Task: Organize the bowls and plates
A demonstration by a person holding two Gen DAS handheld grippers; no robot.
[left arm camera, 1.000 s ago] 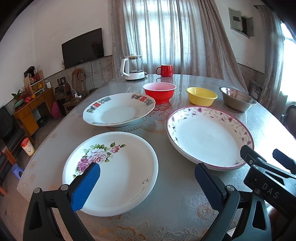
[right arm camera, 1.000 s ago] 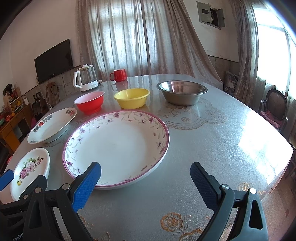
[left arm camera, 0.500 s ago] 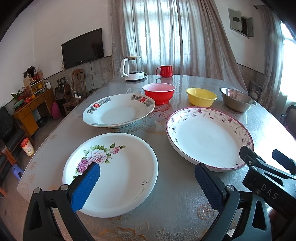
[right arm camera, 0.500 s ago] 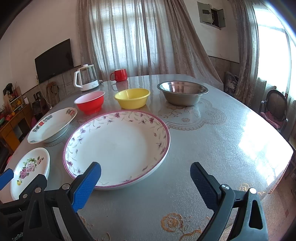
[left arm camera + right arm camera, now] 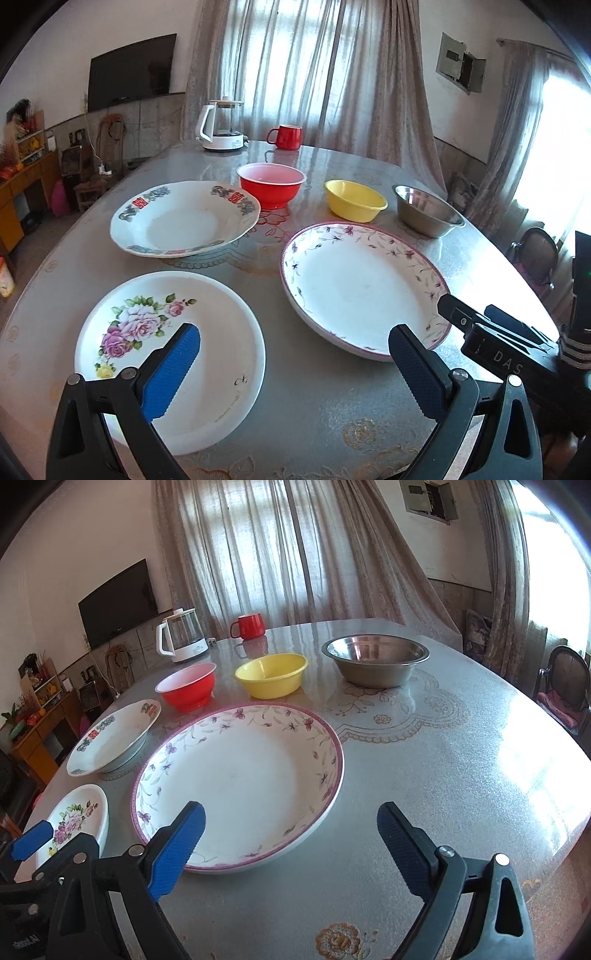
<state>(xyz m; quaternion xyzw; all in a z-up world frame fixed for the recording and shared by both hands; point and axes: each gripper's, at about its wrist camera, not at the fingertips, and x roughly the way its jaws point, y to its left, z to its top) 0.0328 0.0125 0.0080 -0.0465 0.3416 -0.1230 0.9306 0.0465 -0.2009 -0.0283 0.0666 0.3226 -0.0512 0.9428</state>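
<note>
Left wrist view shows us nothing sorted yet: three plates and three bowls lie apart on the bench, none stacked, so we judge the whole task is still ahead. Nearest our left gripper is the rose plate, white, glossy and shallow, its rim below the left pad; the jaws stand spread wide and grasp nothing. To its right lies the large plate, a deep white dish with a purple rim and small vine print, and behind these the crest plate, scalloped at the edge with red and blue marks. Across the back run the red bowl, smooth plastic with a foot, the yellow bowl, also plastic and low, and the steel bowl, brushed metal with a flared lip. A kettle and a mug stand farther off. From the right wrist we see our right gripper released too, holding nothing; its jaws have just been closing a little, with the near rim of the large plate lying between the pads but untouched. The bench looks covered in clear, shiny film over patterned cloth, likely slick under ceramic. We judge plates nest on plates and bowls in bowls.
</note>
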